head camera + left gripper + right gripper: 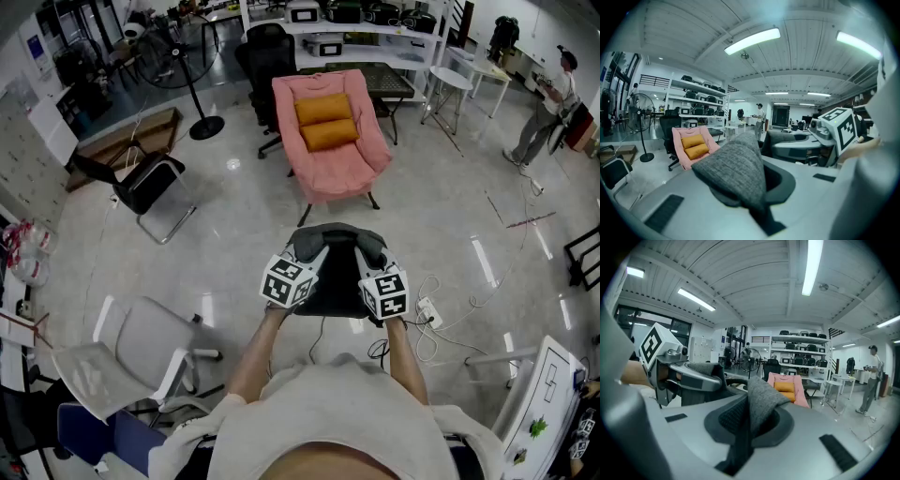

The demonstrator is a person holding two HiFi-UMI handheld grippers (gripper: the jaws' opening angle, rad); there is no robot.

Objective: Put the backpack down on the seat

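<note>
Plainly the backpack [337, 274] has not reached its place: it hangs in front of the person's body, clear of the floor [441, 225] and well apart from the pink chair [330, 155] it is meant for. It is a dark grey bag, carried by its top edge from both sides. The left gripper [307, 266] is clamped tight on a fold of its grey cloth, which in the left gripper view bunches up between the jaws [738, 176]. The right gripper [368, 266] pinches another fold of the same cloth in the same way [761, 404], so neither tool has slack. Straight ahead, the chair faces the person with bare floor between. Its seat [337, 176] looks free at the front, while two orange cushions [326, 122] lean against the back, one above the other. By my reading the pick-up is done and the carry is under way. What is left is the approach to the chair, lowering the bag onto the free front part of the seat, and letting go with both grippers. The cushions may crowd the bag if it is set too far back.
</note>
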